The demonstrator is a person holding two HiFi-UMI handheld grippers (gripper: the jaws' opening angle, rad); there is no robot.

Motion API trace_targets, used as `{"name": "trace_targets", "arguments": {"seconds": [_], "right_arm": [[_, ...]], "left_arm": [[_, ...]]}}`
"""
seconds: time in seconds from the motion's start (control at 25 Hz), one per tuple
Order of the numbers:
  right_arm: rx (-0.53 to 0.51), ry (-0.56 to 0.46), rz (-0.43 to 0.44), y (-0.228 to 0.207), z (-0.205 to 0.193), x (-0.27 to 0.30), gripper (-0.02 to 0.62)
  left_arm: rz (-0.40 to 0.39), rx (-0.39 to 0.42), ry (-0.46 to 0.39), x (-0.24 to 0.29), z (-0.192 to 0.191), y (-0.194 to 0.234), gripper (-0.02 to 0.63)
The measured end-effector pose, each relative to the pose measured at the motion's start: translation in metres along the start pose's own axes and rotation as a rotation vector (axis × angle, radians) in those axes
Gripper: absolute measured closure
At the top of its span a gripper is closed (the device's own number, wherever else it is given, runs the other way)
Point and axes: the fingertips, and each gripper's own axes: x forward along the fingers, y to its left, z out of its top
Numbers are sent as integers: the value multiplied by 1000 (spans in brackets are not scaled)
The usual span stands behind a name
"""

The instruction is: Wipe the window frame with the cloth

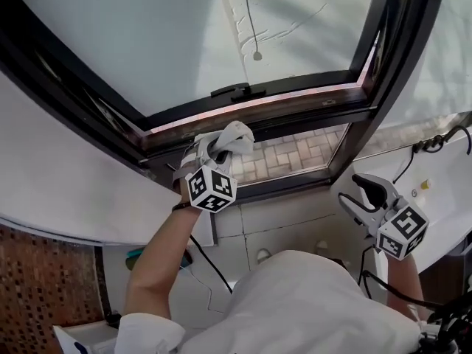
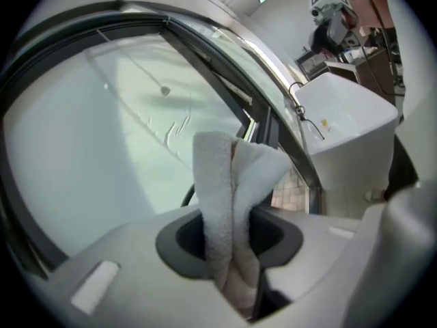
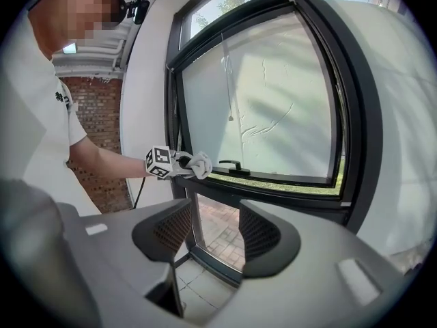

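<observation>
Cloth at the window frame

Head view: the left gripper (image 1: 218, 150) holds a white terry cloth (image 1: 236, 137) at the dark frame (image 1: 295, 100)'s lower rail, and the right gripper (image 1: 363, 195) is low, well apart. Left gripper view: jaws pinch the folded, nubby cloth. Right gripper view: ribbed jaws are spread and empty, with a black handle (image 3: 231, 165) on the sash.
</observation>
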Motion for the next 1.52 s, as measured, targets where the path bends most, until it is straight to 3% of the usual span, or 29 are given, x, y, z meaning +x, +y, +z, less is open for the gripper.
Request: {"name": "trace_targets", "arguments": {"seconds": [0.4, 0.72, 0.88, 1.12, 1.24, 1.4, 1.52], "right_arm": [[65, -17, -129, -61, -32, -72, 379], [91, -33, -214, -111, -53, -137, 379], [99, -36, -246, -135, -63, -168, 379], [120, -37, -288, -165, -78, -207, 380], [133, -37, -295, -179, -86, -217, 380], [136, -57, -272, -188, -87, -212, 380], [125, -69, -241, -192, -83, -201, 380]], "left_arm": [[-78, 109, -127, 97, 175, -68, 476], [-98, 172, -75, 185, 268, -105, 476], [-101, 205, -7, 225, 290, -119, 476], [-119, 326, 103, 256, 289, -148, 476], [-124, 344, 109, 257, 290, -153, 476], [-196, 366, 85, 244, 294, -157, 477], [-217, 342, 71, 228, 297, -151, 477]]}}
